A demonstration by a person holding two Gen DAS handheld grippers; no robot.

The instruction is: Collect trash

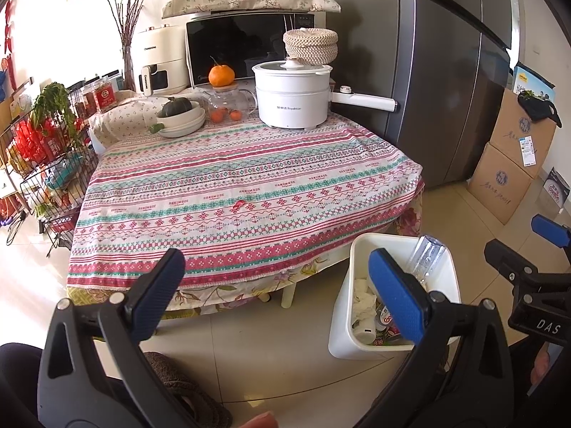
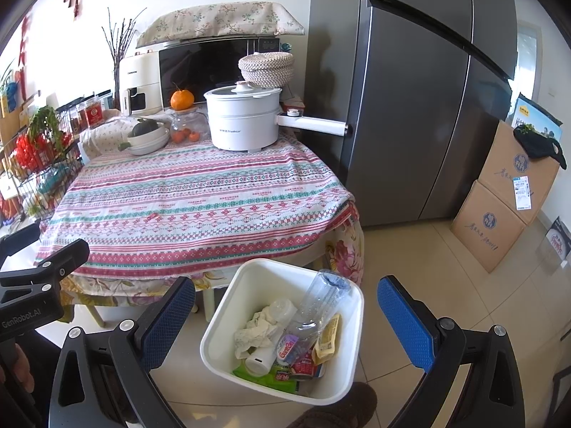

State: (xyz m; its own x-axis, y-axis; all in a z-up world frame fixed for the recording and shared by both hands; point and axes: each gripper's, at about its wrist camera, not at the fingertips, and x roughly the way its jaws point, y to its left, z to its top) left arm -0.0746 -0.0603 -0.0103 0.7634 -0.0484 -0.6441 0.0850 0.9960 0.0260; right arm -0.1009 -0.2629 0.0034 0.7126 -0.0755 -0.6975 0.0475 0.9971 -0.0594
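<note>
A white trash bin (image 2: pixel 351 342) stands on the floor by the table's near corner. It holds a clear plastic bottle (image 2: pixel 317 303), crumpled tissue (image 2: pixel 255 331), cans and wrappers. My right gripper (image 2: pixel 285 281) hangs open just above the bin, with nothing between its fingers. In the left wrist view the bin (image 1: pixel 342 306) is at the lower right. My left gripper (image 1: pixel 276 253) is open and empty in front of the table edge. A small red scrap (image 1: pixel 238 204) lies on the patterned tablecloth (image 1: pixel 249 178); the same scrap (image 2: pixel 154 217) shows in the right wrist view.
At the back of the table stand a white electric pot (image 1: pixel 291 96), stacked bowls (image 1: pixel 180 121), a glass teapot and a microwave (image 1: pixel 235 46). A grey fridge (image 1: pixel 446 71) and cardboard boxes (image 1: pixel 506 178) are to the right, and a wire rack (image 1: pixel 46 164) is to the left. A slipper (image 2: pixel 339 410) is by the bin.
</note>
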